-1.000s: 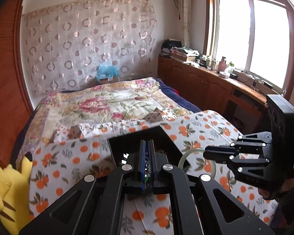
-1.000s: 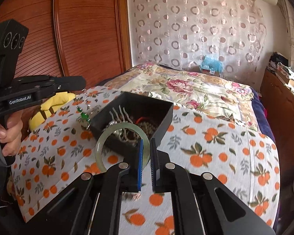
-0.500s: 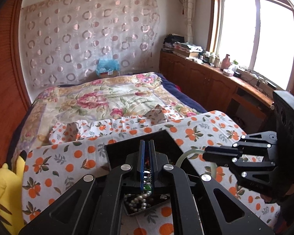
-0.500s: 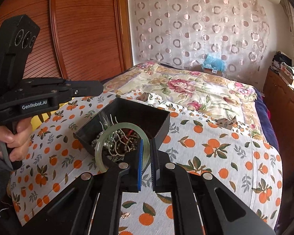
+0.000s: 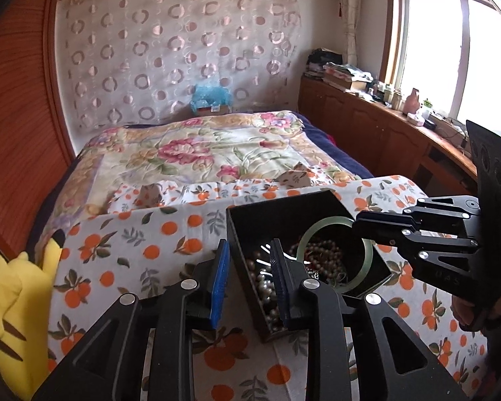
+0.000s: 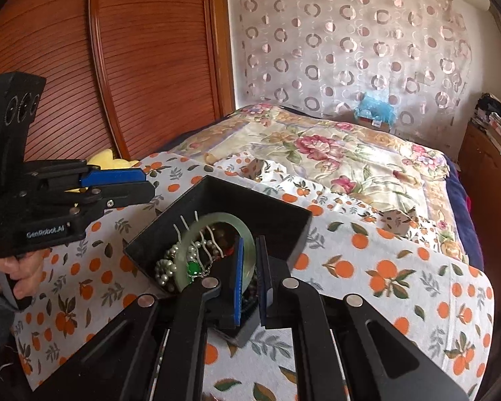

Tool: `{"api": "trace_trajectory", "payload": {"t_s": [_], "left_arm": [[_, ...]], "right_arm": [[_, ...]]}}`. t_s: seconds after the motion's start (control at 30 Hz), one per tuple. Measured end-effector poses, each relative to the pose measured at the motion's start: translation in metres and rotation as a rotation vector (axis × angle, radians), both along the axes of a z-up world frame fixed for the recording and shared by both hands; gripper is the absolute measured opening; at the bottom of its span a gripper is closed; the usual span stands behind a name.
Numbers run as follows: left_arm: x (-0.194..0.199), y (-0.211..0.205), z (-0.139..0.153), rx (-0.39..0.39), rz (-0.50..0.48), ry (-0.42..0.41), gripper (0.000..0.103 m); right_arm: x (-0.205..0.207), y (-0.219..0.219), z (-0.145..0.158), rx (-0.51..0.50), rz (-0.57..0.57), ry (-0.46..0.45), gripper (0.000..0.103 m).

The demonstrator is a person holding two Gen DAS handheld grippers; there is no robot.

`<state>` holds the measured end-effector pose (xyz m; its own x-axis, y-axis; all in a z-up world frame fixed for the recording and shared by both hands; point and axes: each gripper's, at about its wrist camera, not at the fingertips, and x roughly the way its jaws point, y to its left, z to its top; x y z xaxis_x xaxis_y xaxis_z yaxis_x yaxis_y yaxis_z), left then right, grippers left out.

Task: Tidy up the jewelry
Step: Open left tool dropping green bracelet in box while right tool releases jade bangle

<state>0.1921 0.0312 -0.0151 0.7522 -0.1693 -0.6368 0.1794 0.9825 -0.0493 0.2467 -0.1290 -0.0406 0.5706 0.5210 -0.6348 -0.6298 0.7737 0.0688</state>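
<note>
A black open box (image 5: 284, 200) (image 6: 257, 197) sits on the orange-print cloth, holding pearl strands (image 5: 264, 284) (image 6: 165, 267) and other jewellery. A green-stoned piece (image 6: 193, 269) lies among the pearls. My left gripper (image 5: 250, 277) (image 6: 148, 185) hangs over the box's near left corner. Its jaws are opening and nothing is pressed between the blue pads. My right gripper (image 6: 250, 277) (image 5: 360, 227) is shut on a pale green jade bangle (image 6: 217, 216) (image 5: 367, 267), held upright over the inside of the box.
The orange-print cloth (image 5: 133, 240) covers the near end of a bed with a floral quilt (image 5: 190, 153). A yellow plush toy (image 5: 10, 287) (image 6: 107, 160) lies at the cloth's left edge. Wooden cabinets (image 5: 377, 133) run under the window on the right.
My left jaws have opened, and the green beaded piece they held now lies in the box. Both grippers have come in over the box, the right one carrying the bangle.
</note>
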Motion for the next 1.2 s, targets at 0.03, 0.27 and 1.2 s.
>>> {"api": "trace_trajectory", "payload": {"t_s": [0.03, 0.27, 1.2], "left_arm": [[-0.001, 0.001, 0.0, 0.0, 0.002, 0.001, 0.023], [-0.002, 0.002, -0.002, -0.002, 0.0, 0.002, 0.024], [-0.03, -0.025, -0.008, 0.011, -0.075, -0.003, 0.032]], "right_arm": [[0.001, 0.002, 0.0, -0.002, 0.002, 0.0, 0.009], [0.008, 0.005, 0.0, 0.016, 0.003, 0.017, 0.009], [-0.045, -0.039, 0.005, 0.006, -0.053, -0.02, 0.042]]}}
